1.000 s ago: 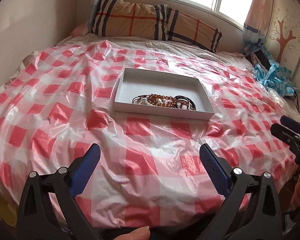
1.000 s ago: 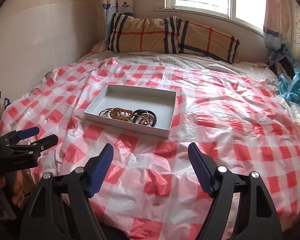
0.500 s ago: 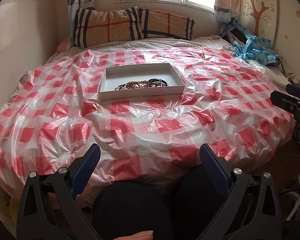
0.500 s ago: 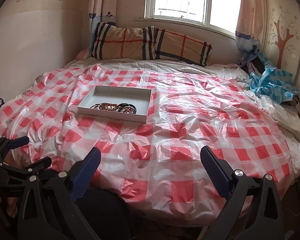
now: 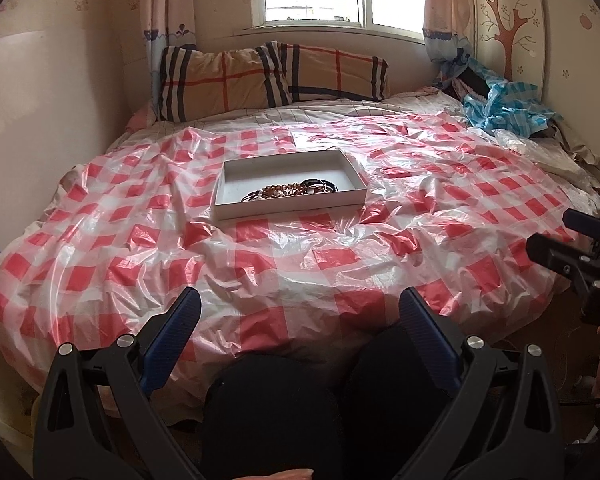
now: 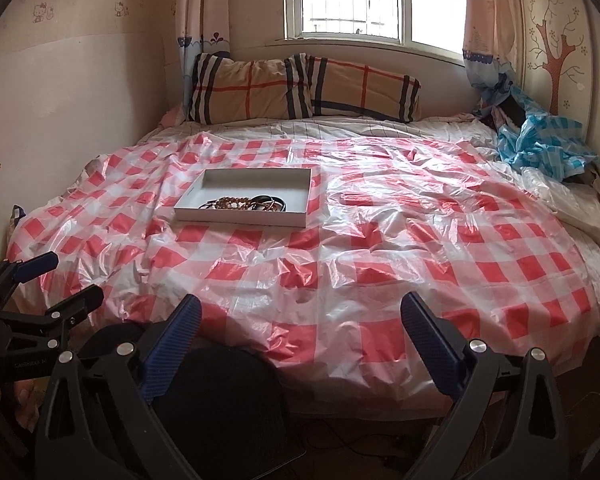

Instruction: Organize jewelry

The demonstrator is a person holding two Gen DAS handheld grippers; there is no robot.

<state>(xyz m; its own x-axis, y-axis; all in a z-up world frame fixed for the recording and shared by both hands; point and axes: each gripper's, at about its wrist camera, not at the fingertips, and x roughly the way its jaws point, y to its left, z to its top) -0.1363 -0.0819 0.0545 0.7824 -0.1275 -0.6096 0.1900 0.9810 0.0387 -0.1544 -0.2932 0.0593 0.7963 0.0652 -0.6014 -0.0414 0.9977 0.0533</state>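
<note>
A shallow white box [image 5: 236, 173] [image 6: 300, 192] lies on the bed's red-and-white checked plastic sheet [image 5: 300, 256] [image 6: 380, 248]. In its near half lies a heap of jewelry: an amber bead bracelet [image 5: 286, 190] [image 6: 234, 202] and dark bangles [image 5: 320, 185] [image 6: 270, 203]. My left gripper [image 5: 300, 316] is open and empty, held back over the bed's near edge; it also shows at the left of the right wrist view [image 6: 62, 280]. My right gripper [image 6: 300, 318] is open and empty, equally far back; it shows at the right of the left wrist view [image 5: 560, 236].
Two plaid pillows [image 5: 268, 76] [image 6: 300, 88] lie at the head under the window. Blue checked cloth [image 5: 500, 106] [image 6: 540, 140] is piled at the far right. A wall runs along the left side. Dark knees [image 5: 276, 408] are below the grippers.
Both grippers have pulled back and up from the bed, so the box looks smaller and farther. Both stayed open and empty. The jewelry has not moved.
</note>
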